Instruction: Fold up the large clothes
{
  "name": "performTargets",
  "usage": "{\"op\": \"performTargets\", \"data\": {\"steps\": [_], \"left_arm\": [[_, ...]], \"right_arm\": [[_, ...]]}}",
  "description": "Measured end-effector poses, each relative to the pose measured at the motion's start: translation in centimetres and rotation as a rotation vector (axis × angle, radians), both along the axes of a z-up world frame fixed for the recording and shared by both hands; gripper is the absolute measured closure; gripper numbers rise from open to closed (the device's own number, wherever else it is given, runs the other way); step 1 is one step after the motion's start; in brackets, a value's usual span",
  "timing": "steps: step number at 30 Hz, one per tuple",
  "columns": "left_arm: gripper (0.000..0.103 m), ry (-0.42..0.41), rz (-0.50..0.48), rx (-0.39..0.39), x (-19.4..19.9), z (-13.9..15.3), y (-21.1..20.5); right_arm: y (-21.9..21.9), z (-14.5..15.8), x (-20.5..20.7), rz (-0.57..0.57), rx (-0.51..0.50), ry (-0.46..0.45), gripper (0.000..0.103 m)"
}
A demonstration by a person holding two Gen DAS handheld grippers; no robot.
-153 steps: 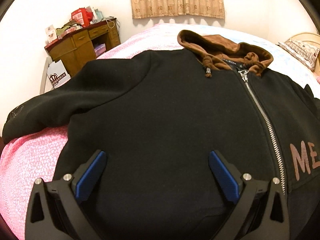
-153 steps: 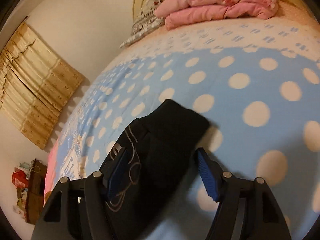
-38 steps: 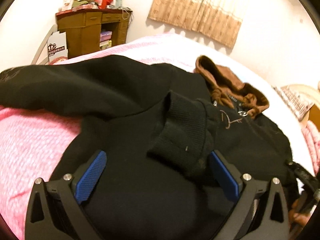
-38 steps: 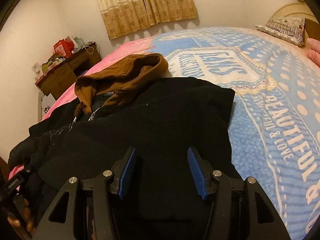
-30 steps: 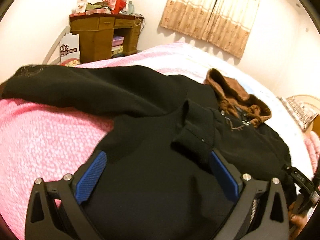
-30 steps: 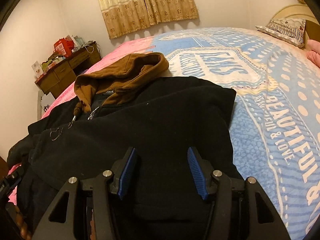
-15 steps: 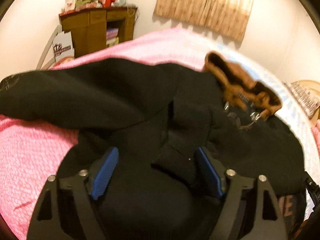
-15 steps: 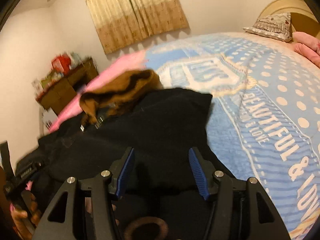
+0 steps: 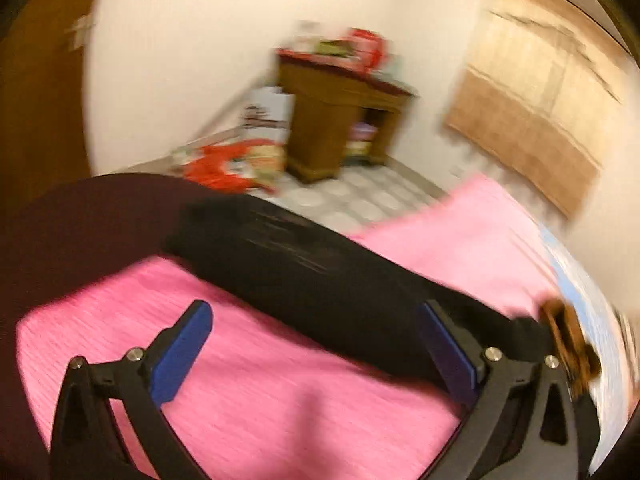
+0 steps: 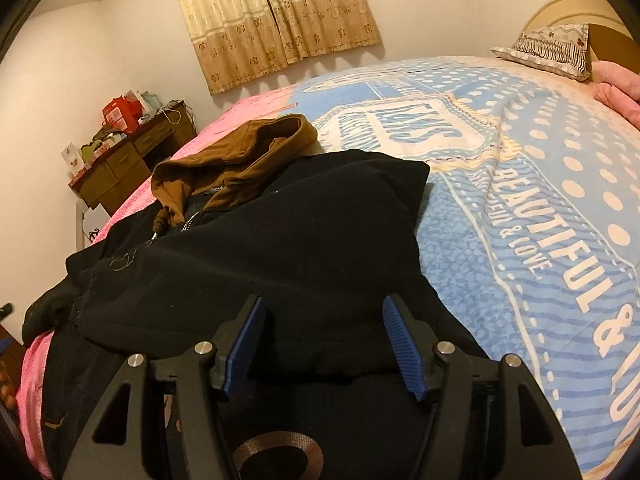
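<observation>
A black zip hoodie (image 10: 300, 232) with a brown hood (image 10: 240, 148) lies on the bed. One sleeve (image 10: 240, 280) is folded across its chest. My right gripper (image 10: 323, 304) hovers low over that folded sleeve with its jaws opening; black cloth lies under and between the blue pads, which do not press on it. The left wrist view is blurred. In it the other sleeve (image 9: 320, 276) stretches across the pink blanket (image 9: 280, 380), and the hood (image 9: 568, 340) shows at the right edge. My left gripper (image 9: 312, 312) is near that sleeve, jaws opening wide and gripping nothing.
A wooden desk (image 9: 340, 120) with clutter stands by the wall, with red bags (image 9: 224, 164) on the tiled floor beside it. A dark rounded shape (image 9: 80, 220) borders the bed's near corner. The blue dotted bedspread (image 10: 540, 200) runs right towards a pillow (image 10: 552, 48).
My left gripper swung left, off the hoodie's chest and over to the outstretched sleeve, its jaws narrowing and then widening. The right gripper stayed over the folded sleeve, with its jaws slightly wider.
</observation>
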State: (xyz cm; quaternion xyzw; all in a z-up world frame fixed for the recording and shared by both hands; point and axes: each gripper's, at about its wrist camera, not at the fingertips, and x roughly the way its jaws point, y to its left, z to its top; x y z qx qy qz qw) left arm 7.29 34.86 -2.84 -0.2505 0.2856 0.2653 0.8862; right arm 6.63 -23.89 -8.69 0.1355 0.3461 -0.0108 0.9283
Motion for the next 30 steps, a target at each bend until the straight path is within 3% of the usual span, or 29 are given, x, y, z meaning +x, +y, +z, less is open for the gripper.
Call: {"op": "performTargets", "data": {"steps": [3,6,10,12,14,15,17,20,26,30], "left_arm": [[0.0,0.078,0.074,-0.095,0.8,-2.0,5.0],[0.0,0.053,0.077,-0.188,1.6,-3.7,7.0],[0.0,0.06,0.079,-0.223,3.8,-4.9,7.6],[0.007,0.069,0.082,-0.213,4.9,-5.1,7.3],[0.028,0.068,0.09,-0.228,5.6,-5.4,7.4],[0.034,0.076,0.111,-0.216,5.7,-5.4,7.2],[0.063,0.074,0.139,-0.155,5.2,-4.8,6.6],[0.081,0.041,0.107,-0.097,5.1,-3.4,6.2],[0.082,-0.07,-0.031,0.115,4.6,2.4,1.3],[0.083,-0.188,-0.226,0.235,3.3,6.8,-6.0]], "right_arm": [[0.2,0.0,0.1,-0.002,-0.017,0.005,0.04],[0.4,0.1,0.2,-0.003,-0.024,0.007,0.04],[0.6,0.1,0.2,-0.003,-0.026,0.007,0.039],[0.6,0.0,0.2,-0.003,-0.027,0.008,0.039],[0.6,0.1,0.2,-0.005,-0.033,0.009,0.039],[0.7,0.0,0.3,-0.005,-0.036,0.01,0.039],[0.8,0.0,0.3,-0.006,-0.042,0.012,0.039],[0.8,0.0,0.3,-0.006,-0.04,0.011,0.039],[0.9,0.1,0.3,-0.005,-0.032,0.006,0.039],[0.7,0.0,0.2,-0.004,-0.022,0.002,0.039]]}}
